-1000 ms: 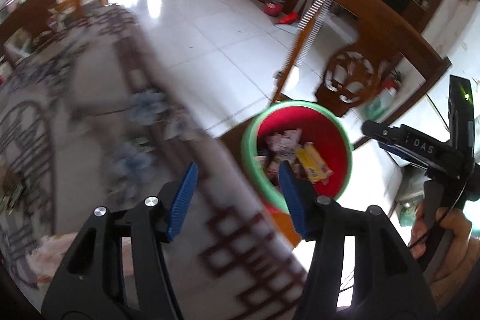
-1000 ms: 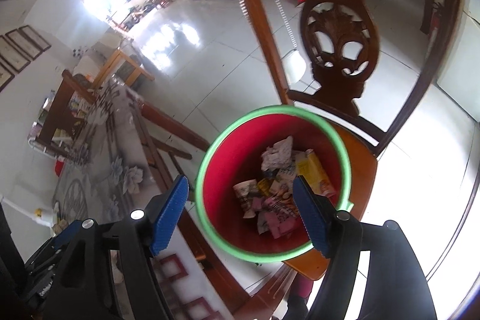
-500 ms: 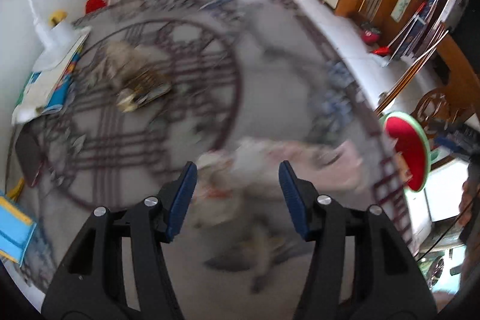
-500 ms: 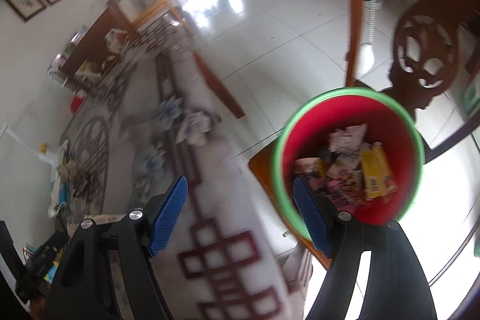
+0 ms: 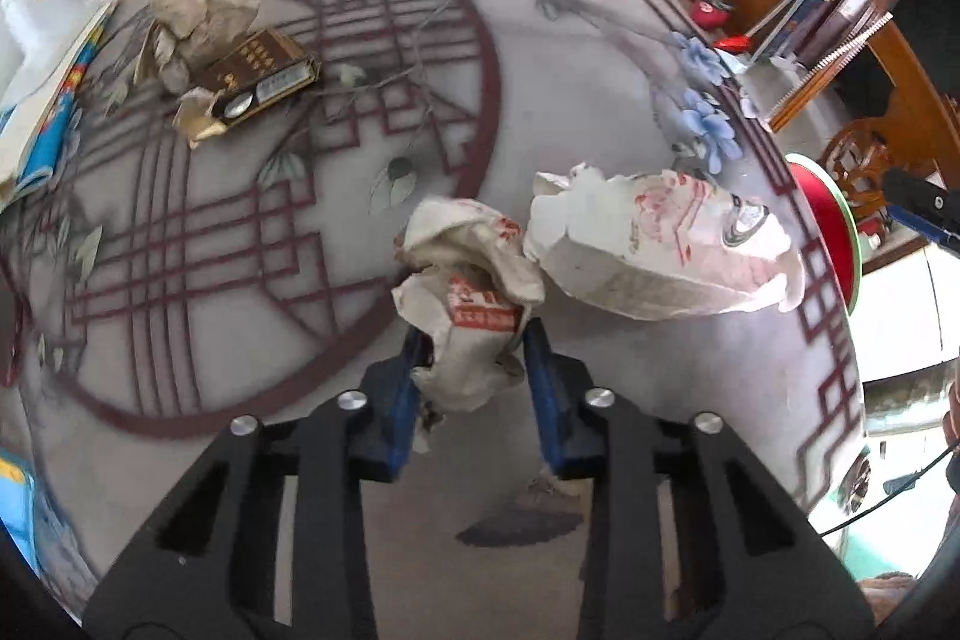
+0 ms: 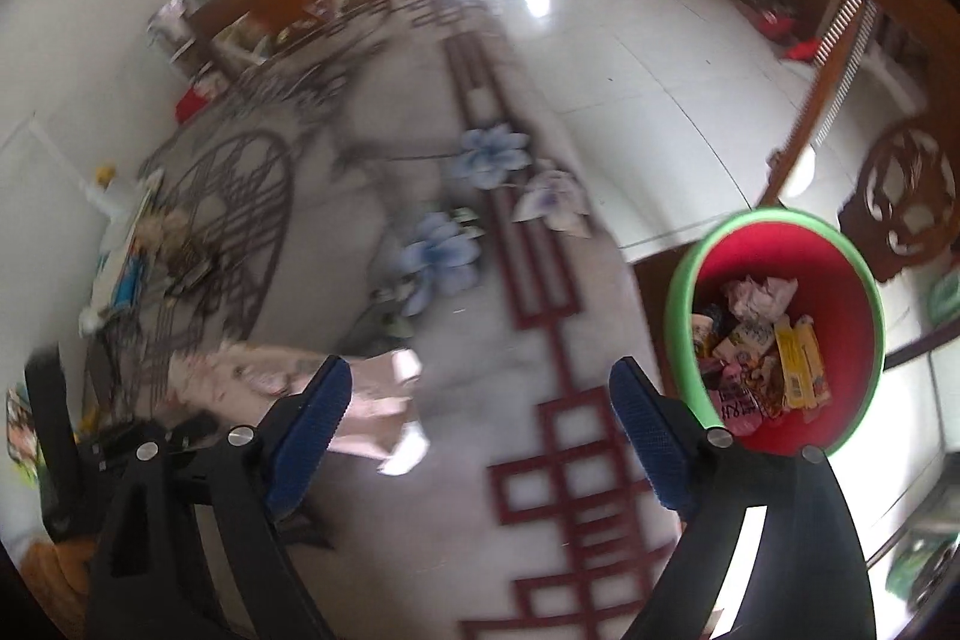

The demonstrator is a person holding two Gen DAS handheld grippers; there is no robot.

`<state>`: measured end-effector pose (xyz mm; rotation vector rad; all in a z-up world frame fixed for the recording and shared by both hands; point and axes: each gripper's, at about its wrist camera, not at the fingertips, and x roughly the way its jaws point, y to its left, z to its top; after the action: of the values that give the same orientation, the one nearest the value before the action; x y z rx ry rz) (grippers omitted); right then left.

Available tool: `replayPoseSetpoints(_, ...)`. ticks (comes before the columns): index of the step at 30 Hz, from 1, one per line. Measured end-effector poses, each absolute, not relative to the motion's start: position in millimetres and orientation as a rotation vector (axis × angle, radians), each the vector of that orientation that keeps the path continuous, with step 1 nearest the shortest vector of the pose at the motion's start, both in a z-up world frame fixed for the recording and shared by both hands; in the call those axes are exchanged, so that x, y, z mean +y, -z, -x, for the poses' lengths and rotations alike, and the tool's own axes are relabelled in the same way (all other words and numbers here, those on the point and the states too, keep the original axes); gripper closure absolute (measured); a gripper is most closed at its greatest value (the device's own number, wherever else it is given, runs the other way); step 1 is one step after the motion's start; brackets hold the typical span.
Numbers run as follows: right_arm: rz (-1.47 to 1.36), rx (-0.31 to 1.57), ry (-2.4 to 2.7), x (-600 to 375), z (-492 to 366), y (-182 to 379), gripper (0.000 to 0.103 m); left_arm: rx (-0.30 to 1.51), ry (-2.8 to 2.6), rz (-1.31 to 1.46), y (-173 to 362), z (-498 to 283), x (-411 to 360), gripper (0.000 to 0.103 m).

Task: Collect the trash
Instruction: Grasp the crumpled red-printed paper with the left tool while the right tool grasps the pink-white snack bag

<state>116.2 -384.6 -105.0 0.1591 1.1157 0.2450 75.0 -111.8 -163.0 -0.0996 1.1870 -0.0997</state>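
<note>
In the left wrist view my left gripper points down at the patterned table. Its jaws are closing, and the blue pads press on a crumpled white and red paper wrapper. A torn white carton lies just to the right of it. Farther back lie a crumpled beige paper and a flattened brown box. My right gripper hangs over the table with its jaws opening and nothing between them. The red bin with a green rim holds several wrappers and stands at its right.
The bin sits on a wooden chair beside the table's right edge. A small crumpled white paper lies near that edge. A blue book lies at the table's left side. Tiled floor lies beyond the table.
My left gripper swung from the bin to the table's middle, dropped onto the crumpled wrapper and closed on it. My right gripper moved left from above the bin and opened wider.
</note>
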Motion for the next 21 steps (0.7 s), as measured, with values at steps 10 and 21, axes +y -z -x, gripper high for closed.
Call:
replayPoseSetpoints(10, 0.225, 1.174, -0.392, -293, -115, 124, 0.008, 1.164, 0.106, 0.157, 152, -59, -58, 0.074)
replayPoseSetpoints(21, 0.650, 1.351, -0.512, -235, -135, 182, 0.010, 1.168, 0.061, 0.209, 150, -34, 7, 0.073)
